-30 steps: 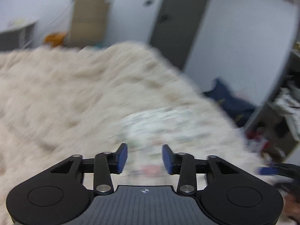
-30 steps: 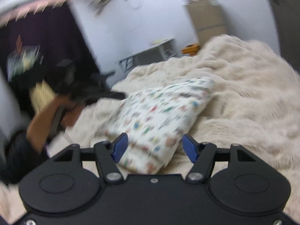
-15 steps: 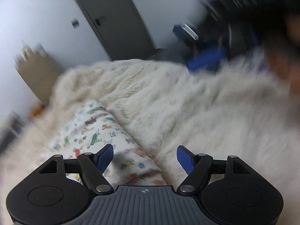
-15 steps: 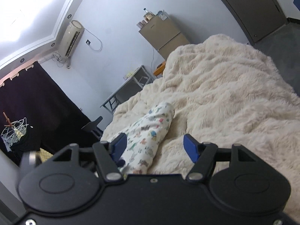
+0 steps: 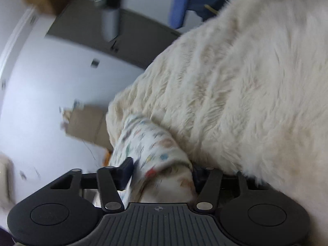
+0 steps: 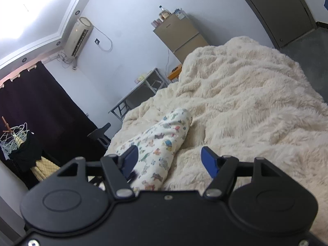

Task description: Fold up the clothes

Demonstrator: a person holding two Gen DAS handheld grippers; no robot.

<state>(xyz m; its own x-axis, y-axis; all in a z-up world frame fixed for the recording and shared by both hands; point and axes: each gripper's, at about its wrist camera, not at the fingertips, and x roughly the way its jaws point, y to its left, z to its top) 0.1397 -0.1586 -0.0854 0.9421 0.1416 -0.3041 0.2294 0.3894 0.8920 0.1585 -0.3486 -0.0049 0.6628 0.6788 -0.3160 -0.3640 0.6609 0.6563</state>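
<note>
A folded white garment with a coloured animal print [image 6: 164,135] lies as a long bundle on a fluffy cream blanket [image 6: 246,102]. In the left wrist view the picture is rolled over sideways. The near end of the garment [image 5: 149,141] fills the gap of my left gripper [image 5: 162,170], whose jaws are closing, and both blue pads touch the cloth. My right gripper [image 6: 169,155] stands open at the garment's near end. The cloth lies by its left finger and does not touch the right one.
The blanket [image 5: 235,102] covers the whole bed. Beyond the bed stand a tan fridge [image 6: 182,39], a small grey table [image 6: 141,90] and a dark door [image 6: 276,10]. A black curtain [image 6: 41,106], a hanger rack [image 6: 14,135] and a chair [image 6: 100,133] are to the left.
My left gripper rolled hard to one side, came down to the garment's end, and its jaws narrowed around the cloth. The right gripper's view settled on the bed and its jaws stayed wide.
</note>
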